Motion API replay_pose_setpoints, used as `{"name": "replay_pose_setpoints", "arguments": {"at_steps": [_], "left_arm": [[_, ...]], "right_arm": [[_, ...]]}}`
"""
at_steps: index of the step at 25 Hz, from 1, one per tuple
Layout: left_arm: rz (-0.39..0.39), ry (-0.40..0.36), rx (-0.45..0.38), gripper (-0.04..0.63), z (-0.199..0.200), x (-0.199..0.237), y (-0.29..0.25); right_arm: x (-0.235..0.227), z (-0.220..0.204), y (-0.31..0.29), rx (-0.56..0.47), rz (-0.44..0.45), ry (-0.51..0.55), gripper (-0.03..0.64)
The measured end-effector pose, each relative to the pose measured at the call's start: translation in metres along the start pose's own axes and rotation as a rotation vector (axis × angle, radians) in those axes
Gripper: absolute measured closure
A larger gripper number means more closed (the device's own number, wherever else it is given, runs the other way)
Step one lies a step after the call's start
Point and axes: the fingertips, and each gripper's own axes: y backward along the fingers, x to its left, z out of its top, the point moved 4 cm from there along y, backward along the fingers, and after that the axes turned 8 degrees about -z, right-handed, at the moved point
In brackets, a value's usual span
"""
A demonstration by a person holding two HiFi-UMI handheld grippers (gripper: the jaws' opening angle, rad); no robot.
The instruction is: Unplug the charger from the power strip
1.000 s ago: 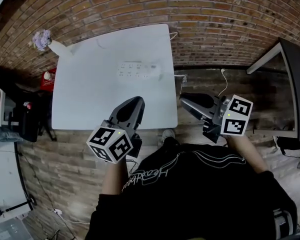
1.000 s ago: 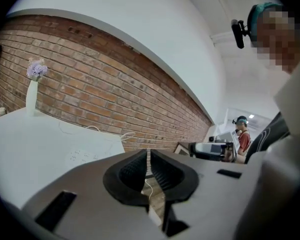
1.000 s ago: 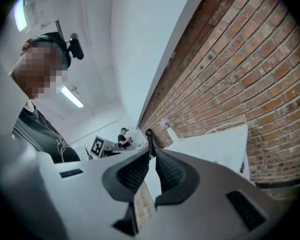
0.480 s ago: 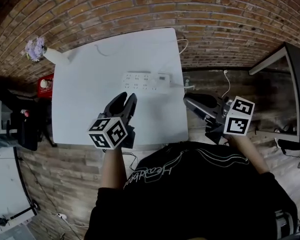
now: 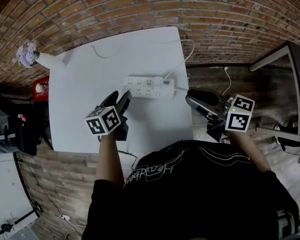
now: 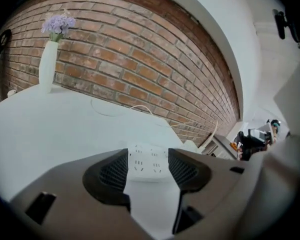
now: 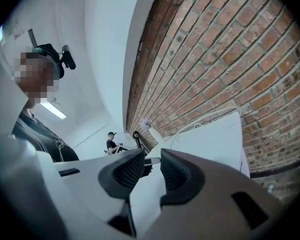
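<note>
A white power strip (image 5: pixel 146 86) lies on the white table (image 5: pixel 90 119), with a white charger (image 5: pixel 168 81) at its right end and a thin white cable (image 5: pixel 182 56) running off toward the brick wall. My left gripper (image 5: pixel 126 96) hovers just short of the strip's left end. Its jaws have just been opening and stand wide, with nothing between them. The left gripper view shows the strip (image 6: pixel 147 161) straight ahead past the left gripper (image 6: pixel 149 176). My right gripper (image 5: pixel 191 98) hangs off the table's right edge; its jaws have just been opening to a narrow gap, empty, as the right gripper (image 7: pixel 151 170) view shows.
A white vase with purple flowers (image 5: pixel 34 58) stands at the table's far left corner, also seen as the vase (image 6: pixel 48 64) by the brick wall (image 6: pixel 140 59). A red box (image 5: pixel 44 82) sits on the floor left of the table. A dark desk (image 5: pixel 290 84) is at the right.
My left gripper has moved forward and down over the table toward the strip, and its jaws have spread apart. The right gripper has drifted a little toward the table's right edge.
</note>
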Motion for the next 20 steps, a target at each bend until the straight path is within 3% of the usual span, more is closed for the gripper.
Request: {"name": "replay_pose_setpoints", "arguments": {"at_steps": [10,16,20], "left_arm": [[0.015,0.036,0.139,0.364,-0.012,0.038,-0.038],[0.031,0.013,0.182,0.373,-0.015,0.044,-0.046],[0.004,0.048,0.202,0.373,-0.017,0.045,-0.049]], "right_arm": [[-0.035,-0.025,-0.03,0.104,-0.046,0.139,0.468],[-0.043,-0.035,-0.057,0.176,-0.034,0.361,0.428],[-0.054,-0.044,-0.077,0.245,-0.048,0.517,0.405]]}}
